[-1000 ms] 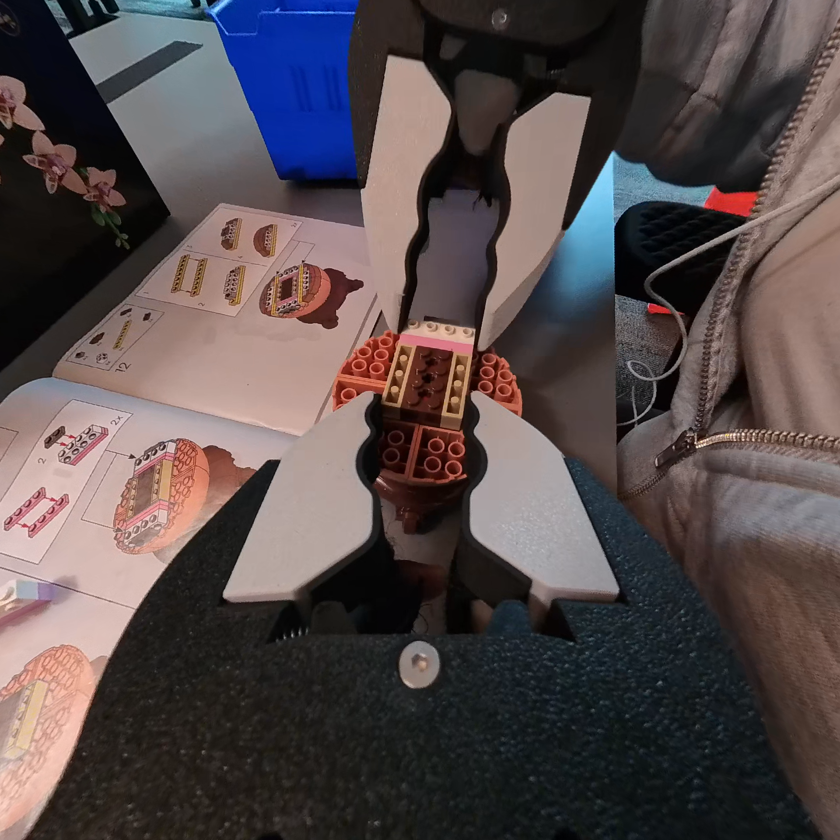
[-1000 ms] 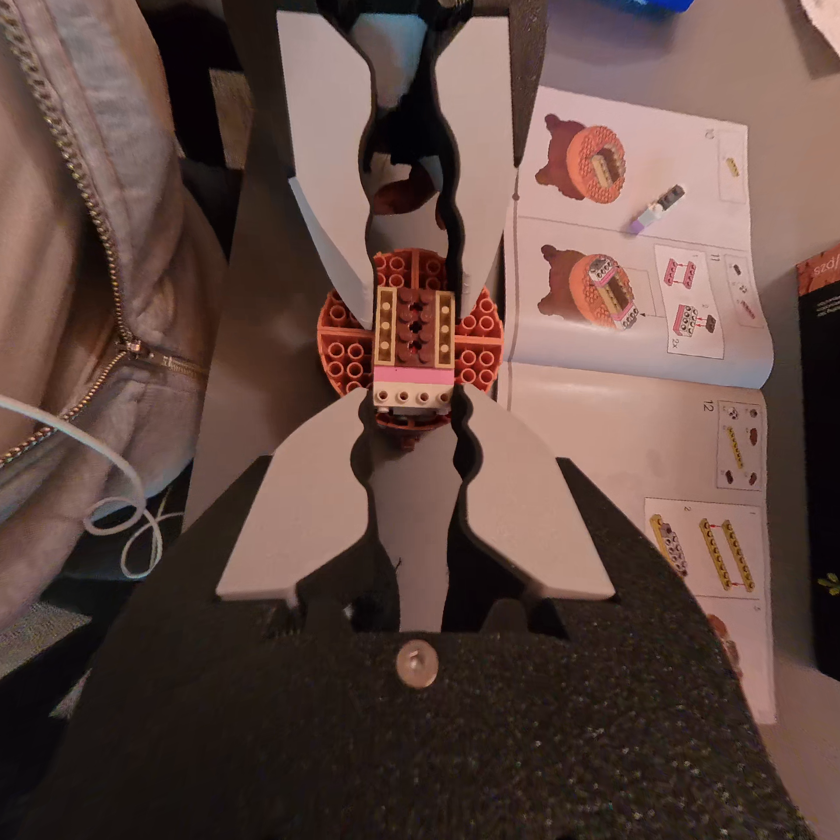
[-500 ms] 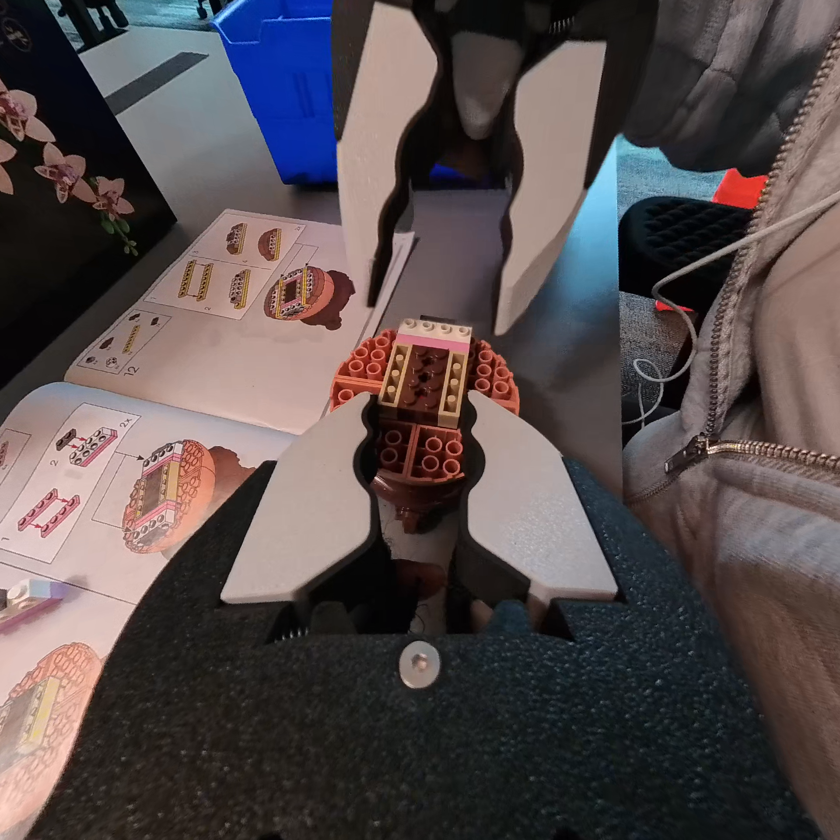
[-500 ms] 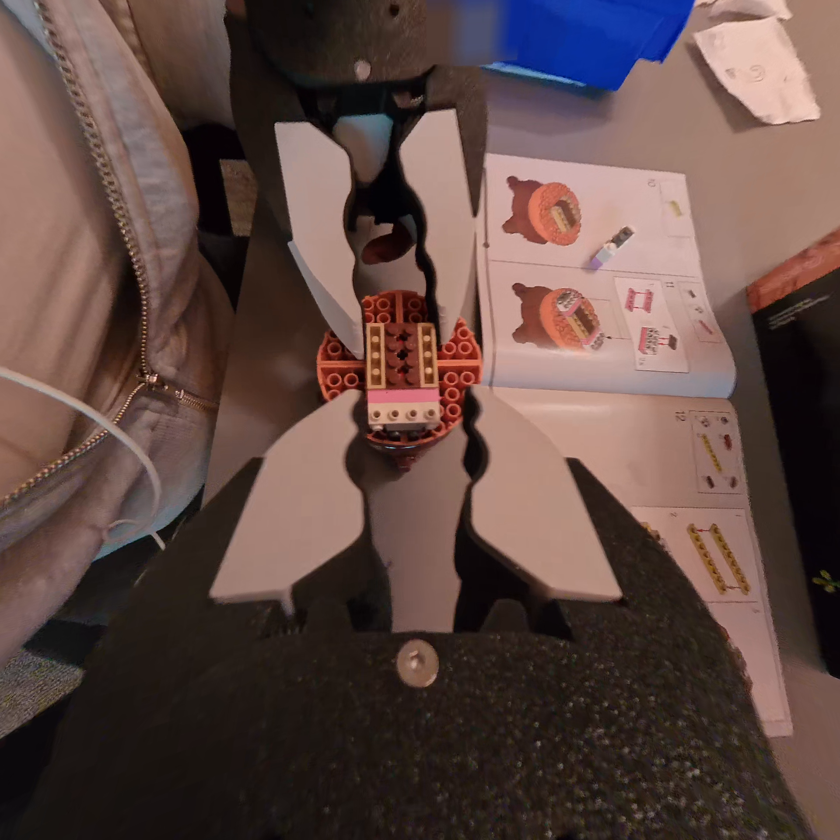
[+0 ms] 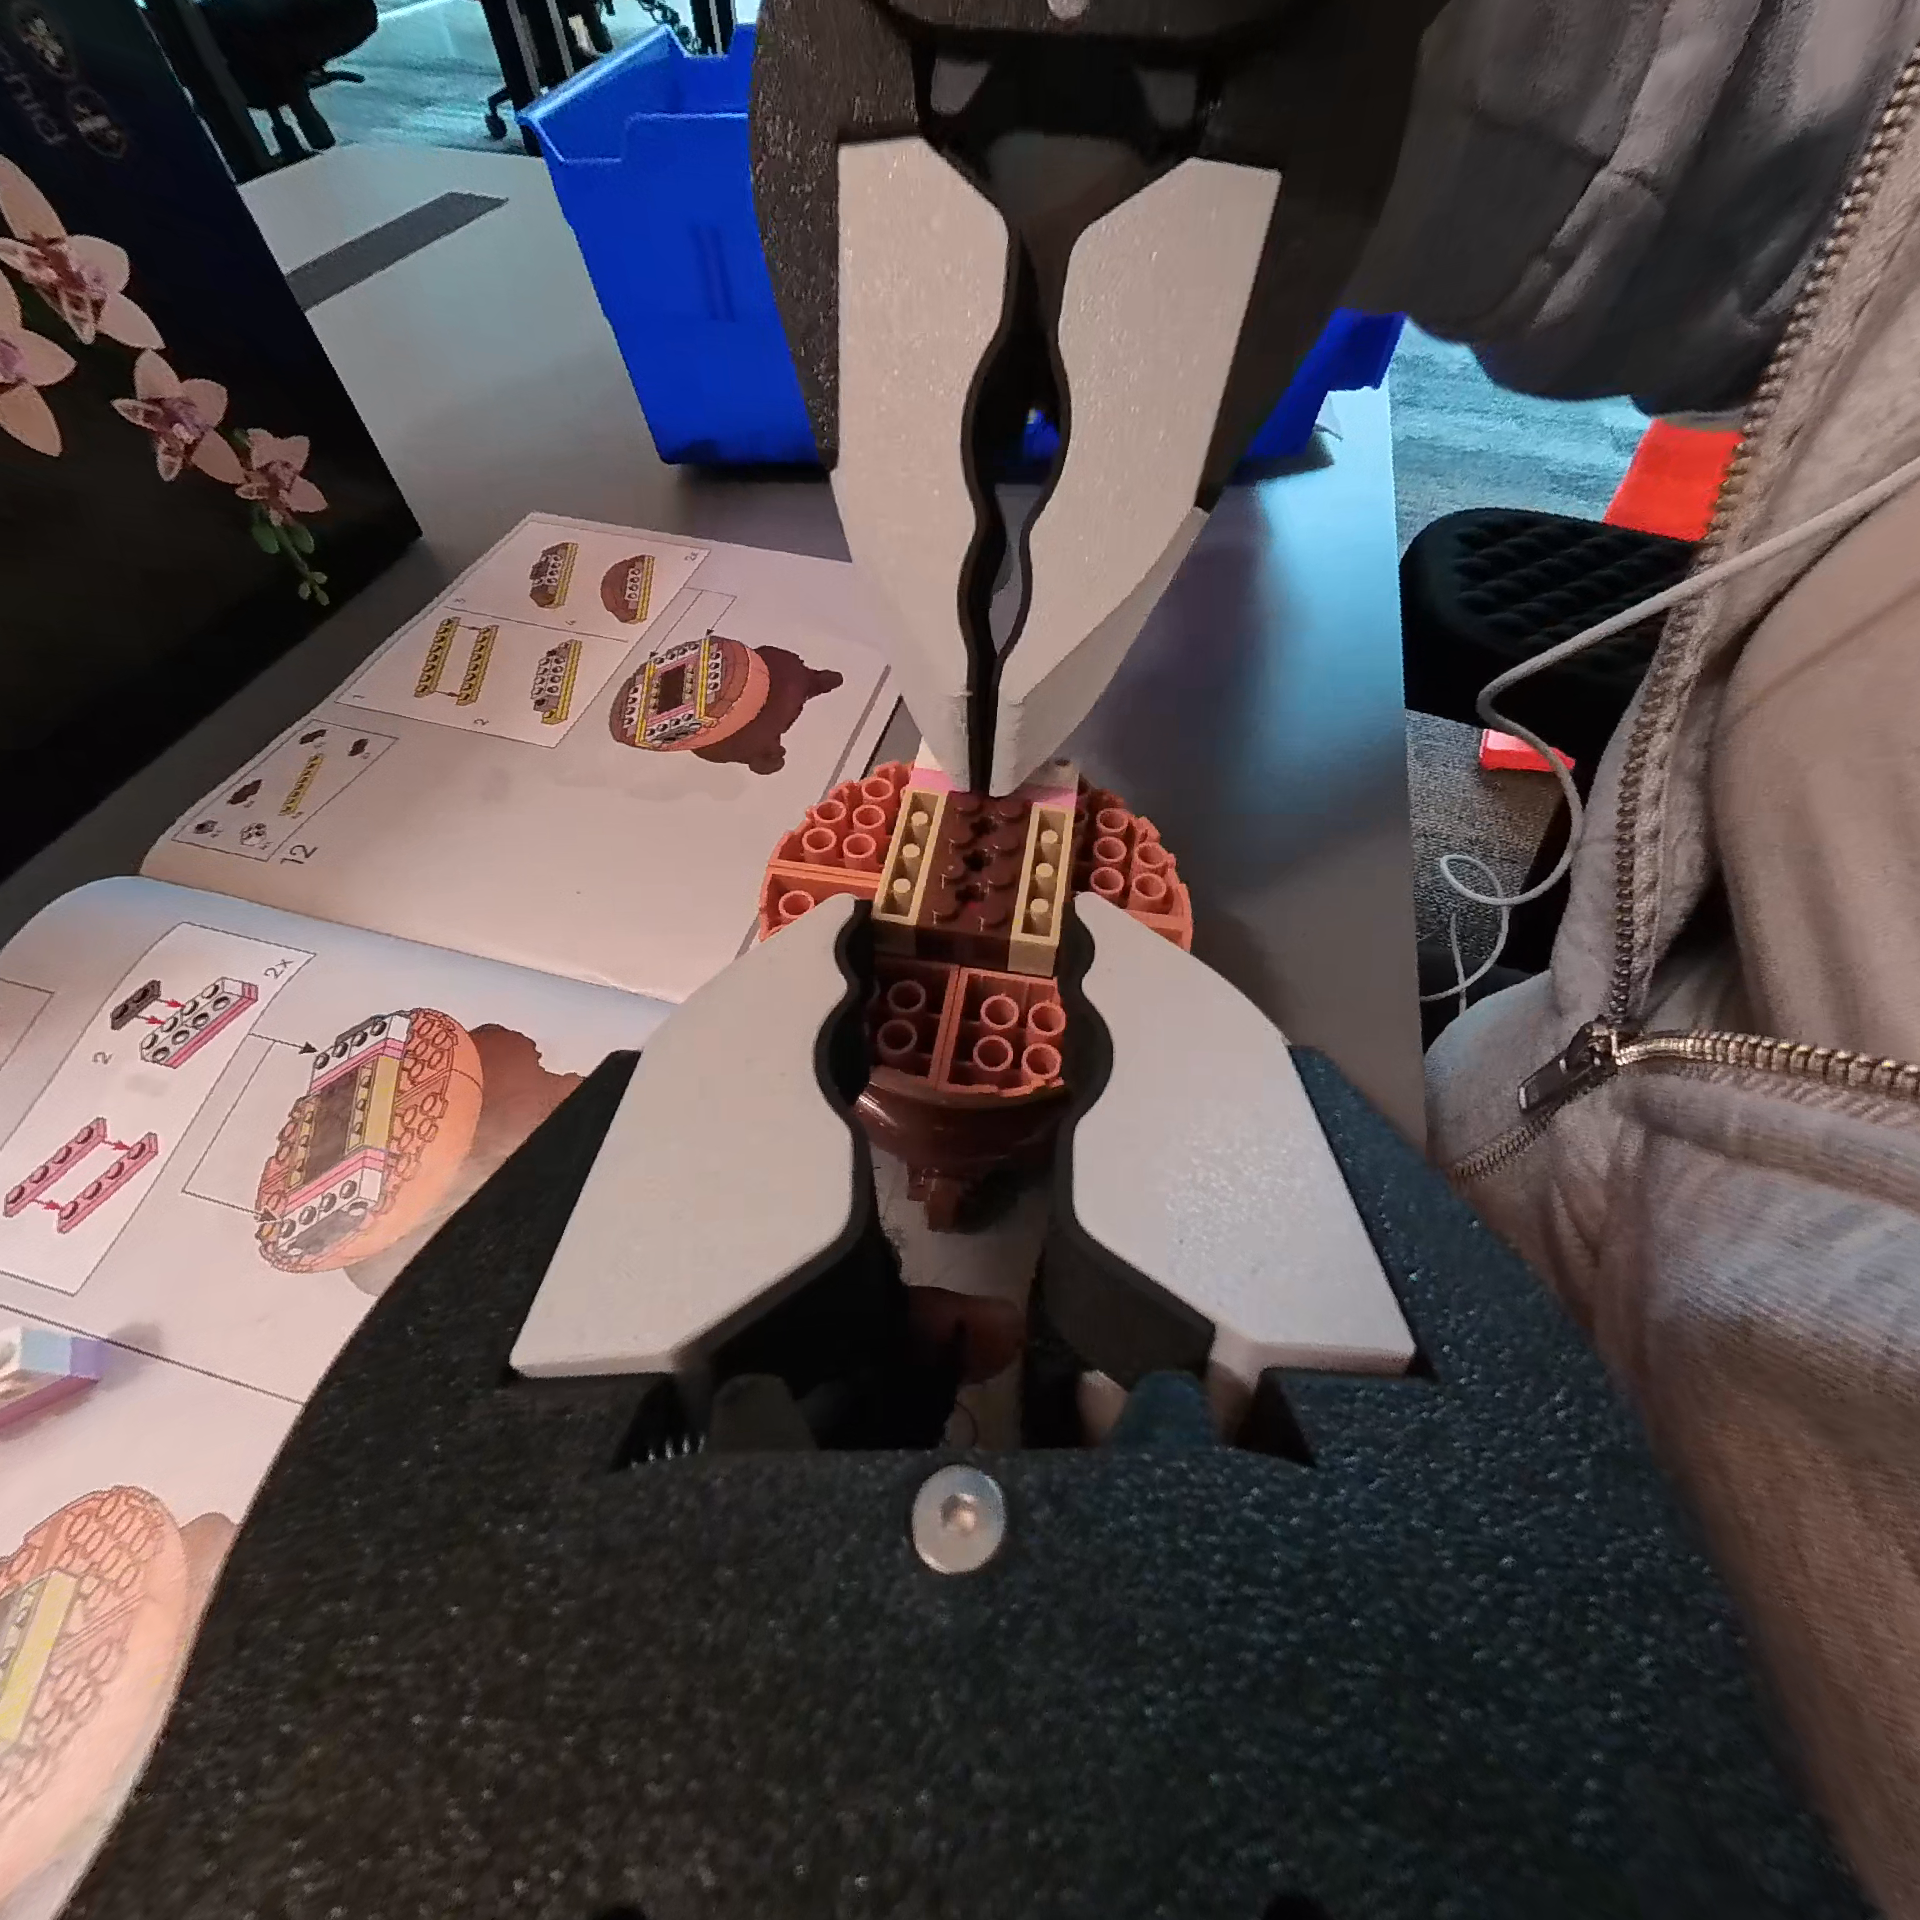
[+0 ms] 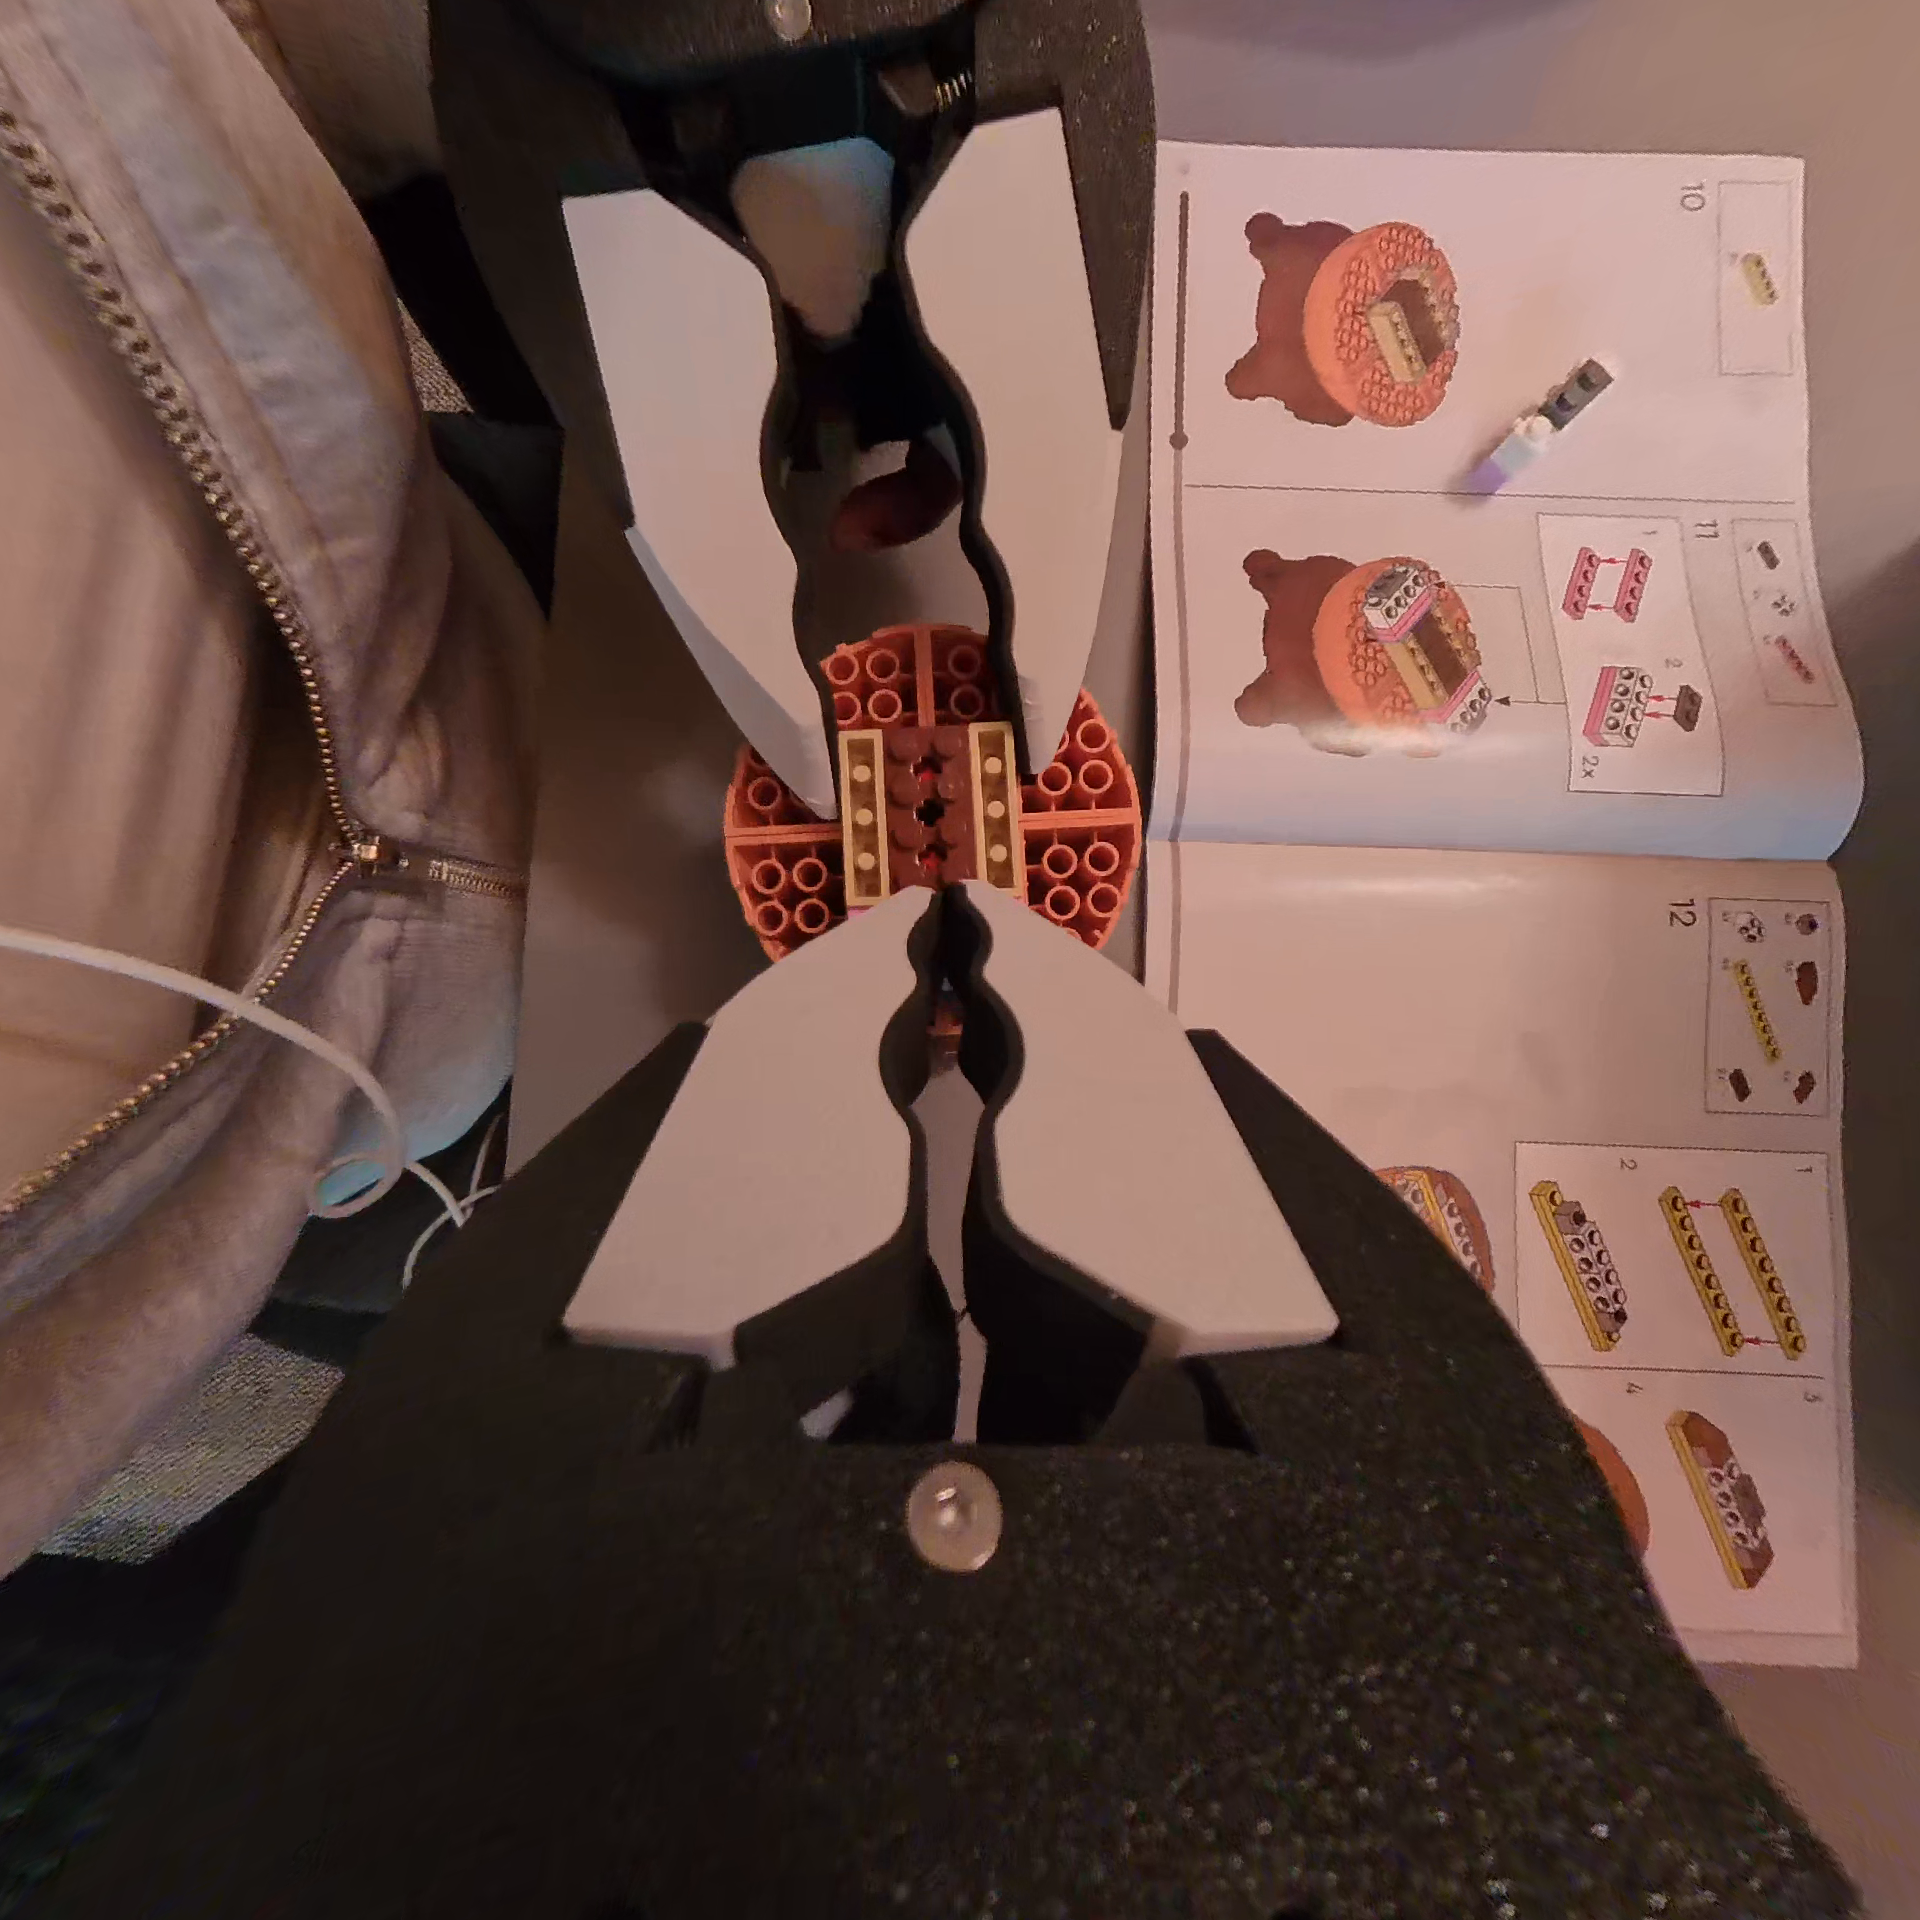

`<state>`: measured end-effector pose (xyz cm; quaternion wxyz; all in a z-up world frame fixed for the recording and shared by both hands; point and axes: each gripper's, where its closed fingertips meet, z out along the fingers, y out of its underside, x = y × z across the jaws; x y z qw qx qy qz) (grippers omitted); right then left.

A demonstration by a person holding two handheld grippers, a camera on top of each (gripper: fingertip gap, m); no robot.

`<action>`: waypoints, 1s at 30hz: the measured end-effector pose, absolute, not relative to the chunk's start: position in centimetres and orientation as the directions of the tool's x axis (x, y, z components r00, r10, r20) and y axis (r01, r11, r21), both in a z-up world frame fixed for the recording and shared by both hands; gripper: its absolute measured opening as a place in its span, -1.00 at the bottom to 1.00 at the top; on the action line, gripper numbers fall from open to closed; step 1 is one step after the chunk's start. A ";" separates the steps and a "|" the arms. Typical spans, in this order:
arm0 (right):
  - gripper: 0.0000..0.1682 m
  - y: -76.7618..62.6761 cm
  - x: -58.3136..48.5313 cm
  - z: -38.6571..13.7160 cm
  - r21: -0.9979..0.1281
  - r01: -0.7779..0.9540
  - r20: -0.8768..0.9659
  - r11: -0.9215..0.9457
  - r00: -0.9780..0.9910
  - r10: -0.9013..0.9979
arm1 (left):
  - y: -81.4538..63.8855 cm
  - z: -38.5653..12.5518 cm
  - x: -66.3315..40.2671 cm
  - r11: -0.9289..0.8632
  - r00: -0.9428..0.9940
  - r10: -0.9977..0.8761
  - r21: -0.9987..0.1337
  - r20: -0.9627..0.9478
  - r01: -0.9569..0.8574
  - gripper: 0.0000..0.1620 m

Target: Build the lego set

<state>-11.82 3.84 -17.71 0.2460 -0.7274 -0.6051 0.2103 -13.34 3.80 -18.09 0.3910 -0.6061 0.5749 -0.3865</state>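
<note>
A grey table (image 5: 488,343) is seen beneath everything, and on it an open instruction booklet (image 5: 540,790) is spread, just left of the round lego model (image 5: 971,914) in the left wrist view. A dark box printed with orchids (image 5: 156,436) stands beyond the booklet's far left corner, and a blue bin (image 5: 675,260) is set well behind the model. A grey zipped jacket (image 5: 1745,935) is seen to the right of the model.

The model, a salmon studded disc with a brown and tan block at its middle and a dark brown base, is held over the table edge beside the booklet. It is gripped at its near side by the left gripper (image 5: 961,940), whose fingers (image 5: 748,1091) are closed against the disc's sides. From the far side the right gripper (image 6: 940,899) is pressed onto the model's pink and white end, with its fingers (image 6: 821,1091) clenched together at the tips and nothing held between them. A small pale lilac and grey lego piece (image 6: 1538,426) is left lying on the booklet page, well apart from the model.
</note>
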 end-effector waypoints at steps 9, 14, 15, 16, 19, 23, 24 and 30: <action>-1.00 3.8 -11.8 -17.8 -0.645 0.741 -0.033 -0.188 0.219 0.975 | 3.8 -18.1 -13.4 -0.030 0.036 -0.999 -0.918 0.017 -0.394 -0.59; -0.78 4.4 -10.9 -16.3 -0.711 0.684 -0.004 -0.164 0.230 0.973 | 3.8 -18.1 -13.4 -0.026 0.034 -0.999 -0.912 0.014 -0.409 -0.59; -0.86 4.2 -10.8 -16.1 -0.721 0.670 -0.027 -0.176 0.227 0.974 | 3.8 -18.1 -13.4 -0.026 0.035 -0.999 -0.912 0.013 -0.410 -0.59; -0.92 4.0 -10.6 -16.4 -0.706 0.686 -0.030 -0.177 0.221 0.975 | 3.8 -18.1 -13.4 -0.027 0.036 -0.999 -0.912 0.014 -0.410 -0.59; -0.99 3.7 -10.7 -17.5 -0.653 0.735 -0.029 -0.185 0.219 0.975 | 3.8 -18.1 -13.4 -0.026 0.035 -0.999 -0.911 0.013 -0.411 -0.59; -1.00 3.9 -10.6 -17.7 -0.620 0.752 -0.052 -0.223 0.244 0.968 | 3.8 -18.1 -13.4 -0.029 0.036 -0.999 -0.912 0.016 -0.410 -0.59; -1.00 3.9 -10.6 -17.7 -0.611 0.763 -0.036 -0.210 0.238 0.971 | 3.8 -18.1 -13.4 -0.030 0.038 -0.999 -0.912 0.016 -0.410 -0.59; -1.00 4.0 -10.5 -17.8 -0.532 0.819 -0.003 -0.214 0.251 0.968 | 3.9 -18.1 -13.4 -0.038 0.038 -0.999 -0.913 0.025 -0.407 -0.59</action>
